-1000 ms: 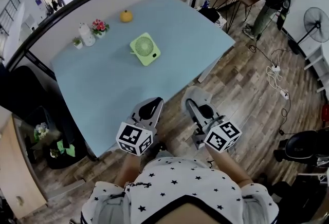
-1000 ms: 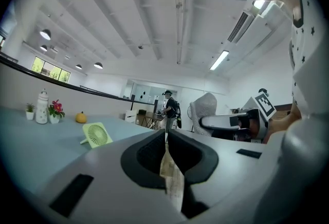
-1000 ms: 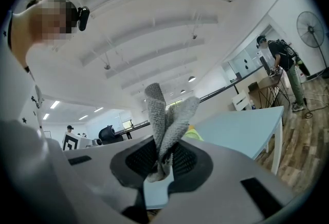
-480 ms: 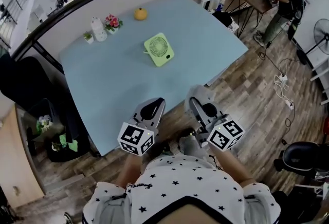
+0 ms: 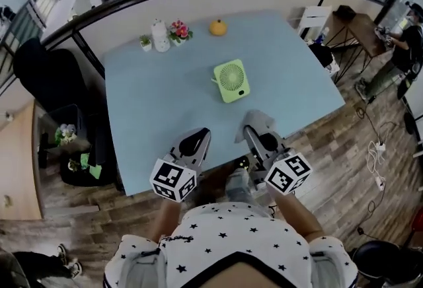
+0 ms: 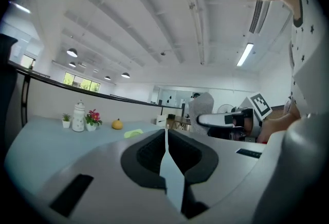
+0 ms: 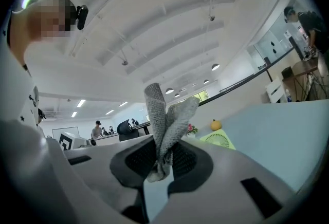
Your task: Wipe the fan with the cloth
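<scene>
The small pale-green fan lies flat on the blue desk, grille up, well apart from both tools and at about twelve o'clock from the right hand-held gripper. It looks like light, stiff plastic, so it would probably skid under a wipe. The thin grille bars call for gentle pressure, and the square outer frame seems the safest place to steady it. The grey knitted cloth is soft and limp. It is pinched low between the right jaws, which are closed down on it, and its loose folds stand up past the tips — enough free fabric, I judge, to drag across the grille. The left hand-held gripper has its jaws pressed together with nothing between them, and it hovers over the near desk edge at about nine o'clock from the right one. At the far edge — roughly eleven o'clock from the fan — stand an orange fruit, a flower pot and a white bottle.
</scene>
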